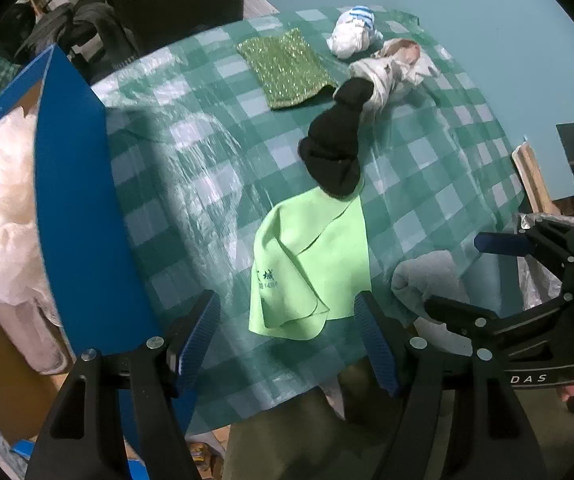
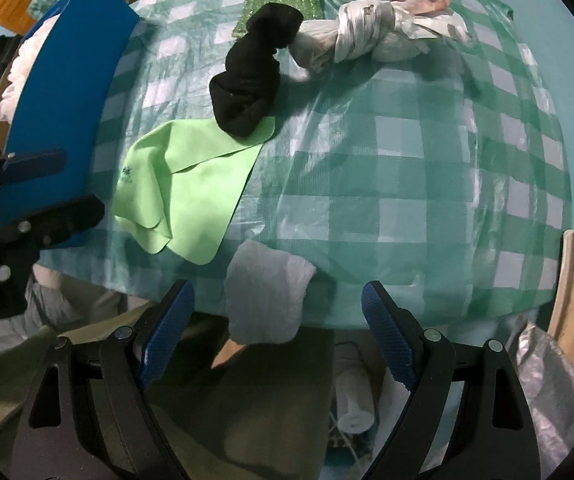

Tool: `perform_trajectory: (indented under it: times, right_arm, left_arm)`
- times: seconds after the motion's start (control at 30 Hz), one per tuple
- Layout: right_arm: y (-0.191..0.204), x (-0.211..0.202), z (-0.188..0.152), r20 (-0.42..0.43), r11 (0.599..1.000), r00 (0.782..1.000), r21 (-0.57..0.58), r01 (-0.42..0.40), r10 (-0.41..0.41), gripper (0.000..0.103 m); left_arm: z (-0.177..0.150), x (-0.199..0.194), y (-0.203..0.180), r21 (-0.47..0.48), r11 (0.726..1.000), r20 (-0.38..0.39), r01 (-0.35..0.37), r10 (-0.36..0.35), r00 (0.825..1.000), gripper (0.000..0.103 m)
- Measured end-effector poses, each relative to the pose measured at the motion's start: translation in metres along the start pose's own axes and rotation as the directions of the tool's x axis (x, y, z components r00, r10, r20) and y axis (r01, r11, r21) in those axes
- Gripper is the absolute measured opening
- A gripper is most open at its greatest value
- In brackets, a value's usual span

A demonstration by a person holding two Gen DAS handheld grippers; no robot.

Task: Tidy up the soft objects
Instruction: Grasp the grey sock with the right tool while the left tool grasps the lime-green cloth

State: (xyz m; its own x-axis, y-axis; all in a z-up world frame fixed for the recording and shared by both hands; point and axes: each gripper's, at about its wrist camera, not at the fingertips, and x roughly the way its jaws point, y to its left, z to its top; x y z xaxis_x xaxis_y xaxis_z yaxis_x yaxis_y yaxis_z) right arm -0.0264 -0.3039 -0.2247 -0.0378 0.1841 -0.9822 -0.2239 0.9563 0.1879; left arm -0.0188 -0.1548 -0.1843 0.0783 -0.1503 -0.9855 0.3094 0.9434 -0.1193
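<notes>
1. The left gripper [image 1: 287,336] hangs above the near edge of the counter [image 1: 215,184]; its jaws stand wide apart and grip nothing, with the near corner of the light green cloth [image 1: 311,264] showing between them below.
2. The right gripper [image 2: 277,316] also hovers at the near edge, jaws wide open and empty; the pale grey cloth [image 2: 267,292] lies between them underneath, hanging partly over the edge. Whether either pad touches it cannot be told.
3. The counter wears a green-and-white checked plastic cover [image 2: 407,152].
4. The light green cloth lies flat and folded over near the near edge, just beside the pale grey cloth.
5. A black rolled sock [image 1: 335,148] rests in the middle, its near end lying on the far corner of the light green cloth.
6. Beyond the sock, touching its far end, lies a knotted whitish bundle [image 2: 351,36].
7. A sparkly green pad [image 1: 283,68] lies toward the far edge, with a white bundle with blue stripes [image 1: 353,32] near it.
8. A blue box [image 1: 75,208] stands at the left edge, holding fluffy white material [image 1: 3,200].
</notes>
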Motion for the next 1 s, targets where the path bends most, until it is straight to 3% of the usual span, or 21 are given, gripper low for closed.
perform_trajectory:
  times: [0.3, 0.47, 0.53, 0.67, 1.0]
  right_arm:
    - [0.007, 0.015, 0.002, 0.027, 1.000, 0.999, 0.001, 0.021, -0.021, 0.084]
    - [0.006, 0.027, 0.002, 0.006, 0.999, 1.000, -0.019, 0.026, -0.026, 0.067]
    - [0.004, 0.031, 0.002, -0.005, 1.000, 1.000, -0.019, 0.024, -0.025, 0.051]
    - [-0.005, 0.031, 0.005, -0.001, 1.000, 1.000, -0.011, 0.003, -0.003, 0.034]
    - [-0.034, 0.015, 0.029, 0.056, 1.000, 0.998, 0.000, -0.010, 0.010, 0.029]
  left_arm:
    - [-0.005, 0.019, 0.008, -0.042, 0.999, -0.025, 0.022, -0.024, 0.999, 0.072]
    - [-0.004, 0.024, 0.014, -0.079, 0.996, -0.033, 0.038, -0.040, 0.999, 0.075]
    - [-0.002, 0.025, 0.015, -0.093, 0.995, -0.035, 0.042, -0.045, 0.998, 0.075]
    - [0.000, 0.030, 0.016, -0.109, 0.993, -0.038, 0.048, -0.052, 0.998, 0.077]
    - [0.006, 0.053, 0.005, -0.128, 0.992, -0.069, 0.024, -0.033, 0.997, 0.078]
